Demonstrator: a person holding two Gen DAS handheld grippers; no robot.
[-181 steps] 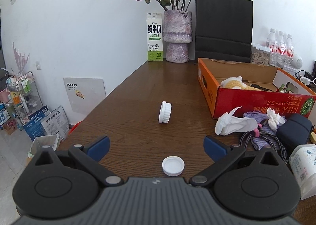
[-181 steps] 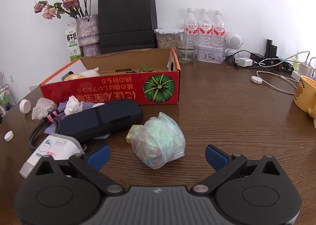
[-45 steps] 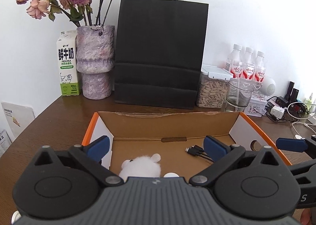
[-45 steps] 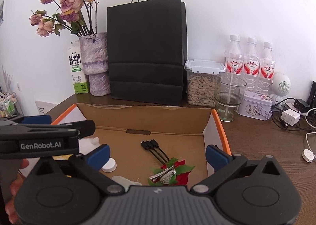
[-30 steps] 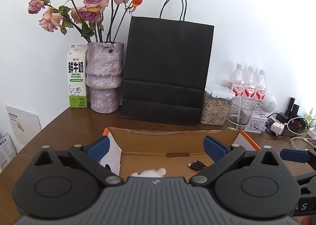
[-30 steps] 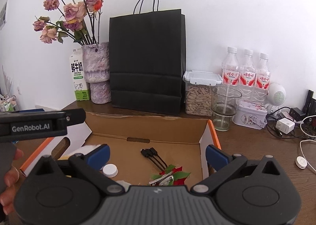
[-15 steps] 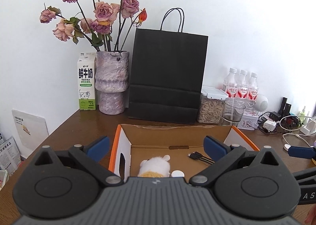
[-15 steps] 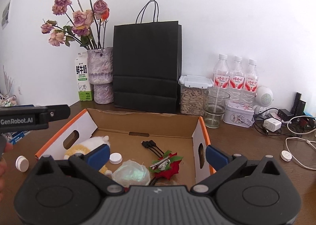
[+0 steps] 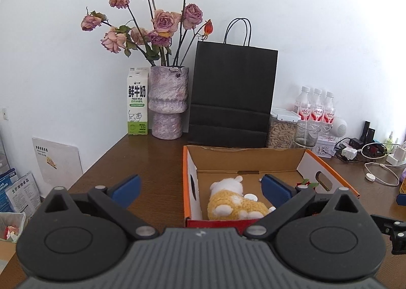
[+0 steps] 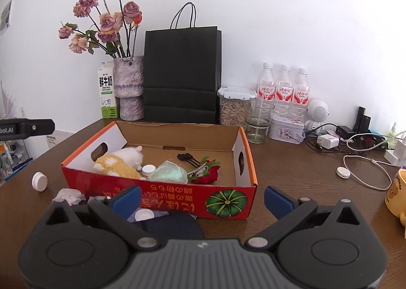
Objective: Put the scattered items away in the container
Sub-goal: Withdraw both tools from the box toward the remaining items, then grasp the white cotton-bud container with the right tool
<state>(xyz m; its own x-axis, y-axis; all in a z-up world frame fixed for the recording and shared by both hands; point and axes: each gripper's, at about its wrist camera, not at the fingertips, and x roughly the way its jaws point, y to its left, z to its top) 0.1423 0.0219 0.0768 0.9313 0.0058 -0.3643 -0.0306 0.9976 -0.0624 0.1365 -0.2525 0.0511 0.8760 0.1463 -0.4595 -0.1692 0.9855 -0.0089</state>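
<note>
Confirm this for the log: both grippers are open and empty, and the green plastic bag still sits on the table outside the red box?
Not quite. The right wrist view shows the green plastic bag lying inside the red box. The left gripper and right gripper are open and empty.

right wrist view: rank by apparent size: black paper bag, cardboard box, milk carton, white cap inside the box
1. cardboard box, though it sits nearest the camera, so partly perspective
2. black paper bag, close behind it
3. milk carton
4. white cap

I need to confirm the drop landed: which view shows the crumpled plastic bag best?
Right wrist: the plastic bag lies in plain sight inside the box, beside the white cap. In the left wrist view, the tongs hide it.
</note>
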